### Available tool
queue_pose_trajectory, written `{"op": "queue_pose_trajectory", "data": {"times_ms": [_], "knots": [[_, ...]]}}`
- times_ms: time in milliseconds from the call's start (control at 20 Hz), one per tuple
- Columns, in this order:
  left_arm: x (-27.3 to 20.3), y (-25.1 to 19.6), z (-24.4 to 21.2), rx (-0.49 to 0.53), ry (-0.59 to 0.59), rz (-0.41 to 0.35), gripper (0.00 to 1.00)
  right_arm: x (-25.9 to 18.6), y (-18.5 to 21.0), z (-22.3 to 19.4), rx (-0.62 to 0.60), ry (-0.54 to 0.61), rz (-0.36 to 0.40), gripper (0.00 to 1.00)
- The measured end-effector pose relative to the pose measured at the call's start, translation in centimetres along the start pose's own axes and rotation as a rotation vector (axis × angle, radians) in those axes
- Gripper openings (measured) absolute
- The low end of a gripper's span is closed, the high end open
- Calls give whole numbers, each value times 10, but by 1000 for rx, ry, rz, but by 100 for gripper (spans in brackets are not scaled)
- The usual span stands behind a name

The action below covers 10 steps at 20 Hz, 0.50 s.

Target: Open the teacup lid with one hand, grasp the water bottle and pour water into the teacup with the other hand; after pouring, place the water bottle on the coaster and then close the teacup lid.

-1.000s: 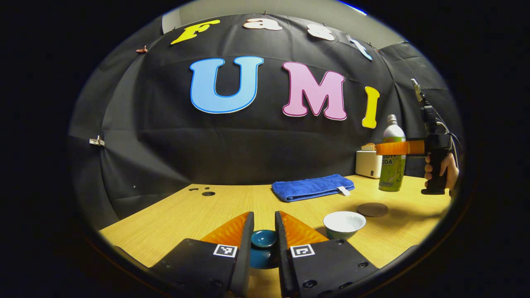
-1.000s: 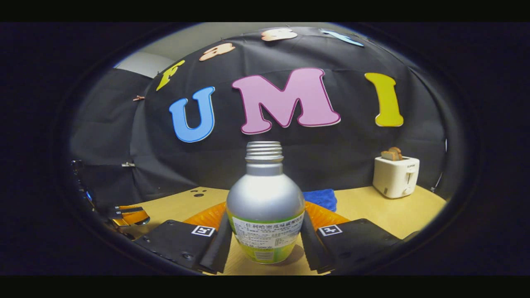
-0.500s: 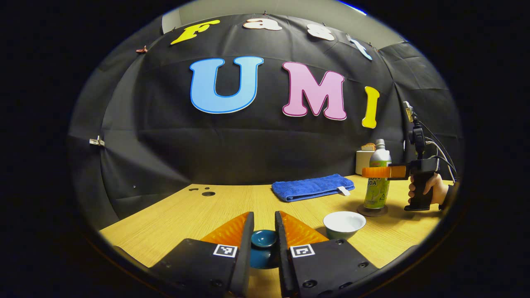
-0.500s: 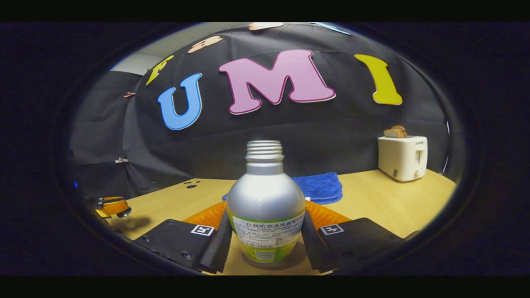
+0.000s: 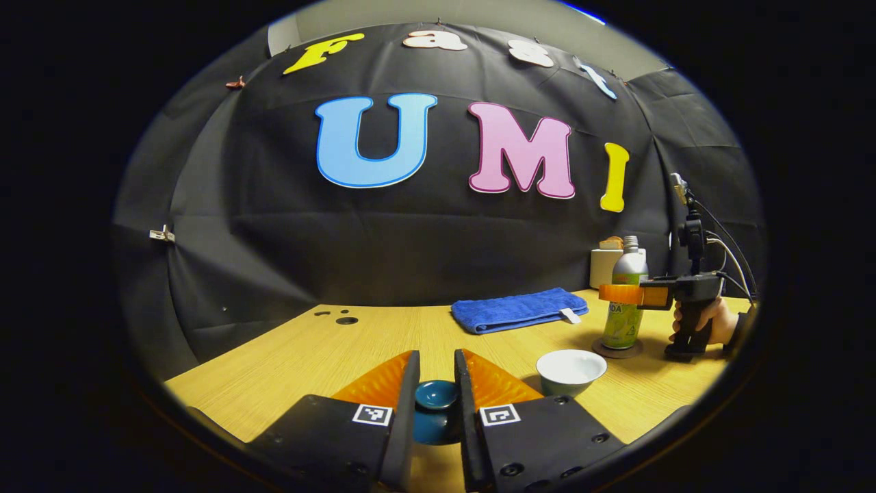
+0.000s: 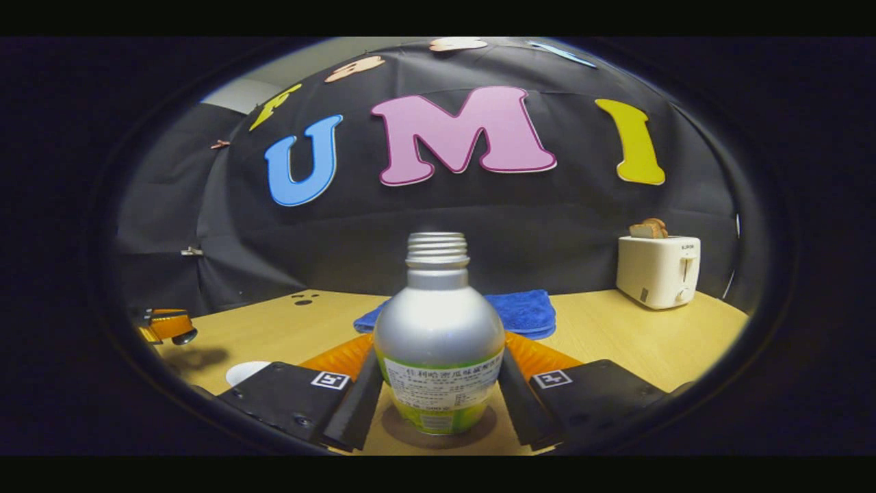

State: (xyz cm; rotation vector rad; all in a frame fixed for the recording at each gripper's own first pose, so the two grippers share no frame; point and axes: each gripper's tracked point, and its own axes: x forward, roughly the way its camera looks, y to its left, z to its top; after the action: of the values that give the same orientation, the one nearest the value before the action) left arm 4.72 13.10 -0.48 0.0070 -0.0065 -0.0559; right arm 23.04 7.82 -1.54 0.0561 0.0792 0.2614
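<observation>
My left gripper point(image 5: 436, 357) is shut on the small teal teacup lid point(image 5: 436, 400) and holds it just above the table near the front edge. The white teacup point(image 5: 571, 370) stands uncovered to its right. Farther right, the green and silver water bottle point(image 5: 626, 301) stands upright on the dark round coaster point(image 5: 617, 351), with a hand point(image 5: 720, 323) holding my right gripper point(image 5: 619, 294) around it. In the right gripper view the uncapped bottle point(image 6: 438, 356) sits between the shut fingers of the right gripper point(image 6: 438, 350), over the coaster point(image 6: 438, 433). The cup's rim point(image 6: 245, 372) and the left gripper point(image 6: 164, 327) lie at the far left.
A folded blue towel point(image 5: 517, 309) lies at the back of the wooden table point(image 5: 328, 356). A white toaster point(image 6: 657, 270) with bread in it stands at the back right corner. Two small holes mark the tabletop at the back left.
The right gripper has carried the bottle down and leftward from the air onto the coaster, where it now stands. The left gripper and the lid have stayed where they were.
</observation>
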Motion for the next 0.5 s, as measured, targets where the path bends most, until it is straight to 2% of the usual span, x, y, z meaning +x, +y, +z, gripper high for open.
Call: {"op": "queue_pose_trajectory", "data": {"times_ms": [150,200,350,500], "knots": [[0,0,0,0,0,0,32,0,-6,-13,-45,44,-35,88],[0,0,-1,0,0,0,32,-8,-8,-18,-53,55,-47,100],[0,0,0,-1,0,0,32,-18,-3,-21,-39,80,-42,100],[-1,0,-1,-1,-1,0,32,-35,-1,-22,-108,75,-57,100]]}}
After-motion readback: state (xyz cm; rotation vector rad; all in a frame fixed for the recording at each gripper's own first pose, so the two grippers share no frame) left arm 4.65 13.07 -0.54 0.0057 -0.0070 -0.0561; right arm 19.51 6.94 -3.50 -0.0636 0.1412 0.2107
